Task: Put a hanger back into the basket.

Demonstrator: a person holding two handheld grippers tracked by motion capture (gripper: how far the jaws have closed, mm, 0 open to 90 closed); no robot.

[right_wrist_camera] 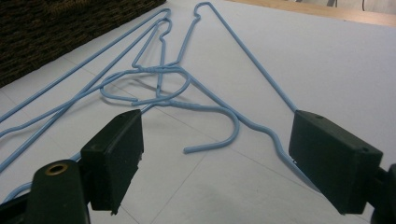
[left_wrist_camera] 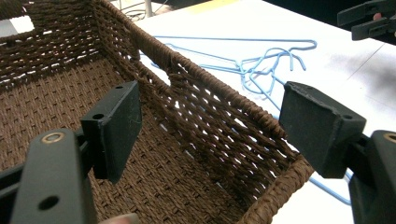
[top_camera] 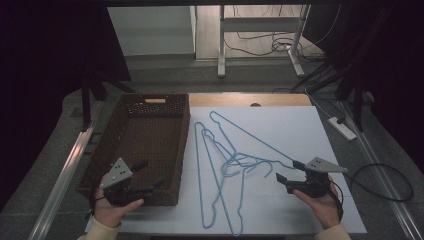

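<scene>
High view: blue wire hangers (top_camera: 230,165) lie tangled on the white table (top_camera: 300,130), just right of the brown wicker basket (top_camera: 107,150). Right gripper (top_camera: 289,174) sits near the hanger hooks, jaws wide apart, nothing between them. Left gripper (top_camera: 150,176) hovers at the basket's near corner; jaws apart, straddling the basket's side wall without pressing on it.

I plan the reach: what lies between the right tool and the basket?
In the high view, tangled blue wire hangers on white table lie between right tool and basket.
</scene>
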